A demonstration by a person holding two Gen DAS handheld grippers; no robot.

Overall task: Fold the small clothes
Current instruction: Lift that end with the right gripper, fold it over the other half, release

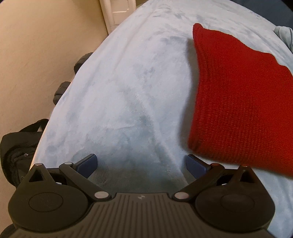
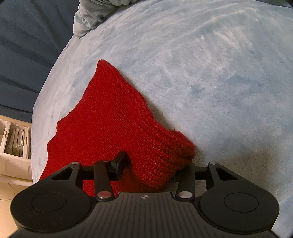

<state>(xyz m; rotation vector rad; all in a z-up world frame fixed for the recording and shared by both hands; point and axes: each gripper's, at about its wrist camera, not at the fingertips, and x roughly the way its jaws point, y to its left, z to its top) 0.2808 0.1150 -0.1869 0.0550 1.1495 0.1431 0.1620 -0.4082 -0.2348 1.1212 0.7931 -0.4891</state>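
Observation:
A red knitted garment (image 1: 238, 98) lies on a pale blue fleece blanket (image 1: 128, 91), at the right in the left wrist view. My left gripper (image 1: 141, 164) is open and empty, low over the blanket just left of the garment's near edge. In the right wrist view the red garment (image 2: 109, 119) stretches away to the upper left. My right gripper (image 2: 155, 164) is shut on its ribbed near end, which bunches between the jaws. The right finger is hidden behind the knit.
A black bag (image 1: 16, 146) and dark items (image 1: 62, 91) sit on the beige floor left of the blanket edge. A grey-green cloth (image 2: 91, 16) is bunched at the blanket's far edge. A white shelf with papers (image 2: 14, 139) stands at the left.

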